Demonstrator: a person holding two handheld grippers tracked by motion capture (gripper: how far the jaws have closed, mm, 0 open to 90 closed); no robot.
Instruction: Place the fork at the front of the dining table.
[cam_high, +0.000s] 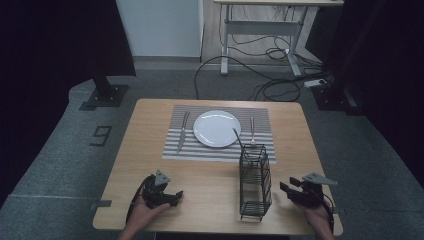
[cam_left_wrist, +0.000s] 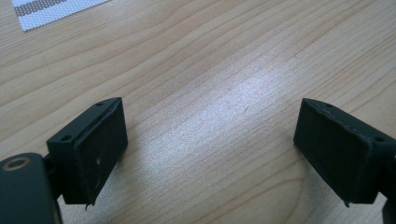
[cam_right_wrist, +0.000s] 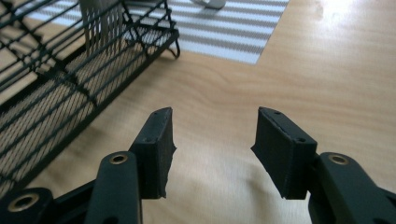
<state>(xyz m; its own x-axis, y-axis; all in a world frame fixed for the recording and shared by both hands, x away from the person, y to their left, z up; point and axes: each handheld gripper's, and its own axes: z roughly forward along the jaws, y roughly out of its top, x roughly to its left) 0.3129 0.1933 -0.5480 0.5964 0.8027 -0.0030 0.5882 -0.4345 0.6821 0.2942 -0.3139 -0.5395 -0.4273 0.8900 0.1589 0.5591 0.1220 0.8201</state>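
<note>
Table (cam_high: 210, 180) of pale wood carries a striped mat (cam_high: 218, 134) toward its far edge, with a white plate (cam_high: 217, 128) at the mat's middle, a knife (cam_high: 183, 131) left of it and a fork (cam_high: 252, 129) right of it. A black wire caddy (cam_high: 255, 182) stands near the front edge, right of centre. The right gripper (cam_high: 292, 188) sits just beside it at the front right corner, jaws apart and empty. The left gripper (cam_high: 172, 196) rests near the front left corner, jaws wide apart, nothing between them.

Black wire-mesh caddy (cam_high: 255, 182), matt wood table (cam_high: 210, 185)
</note>
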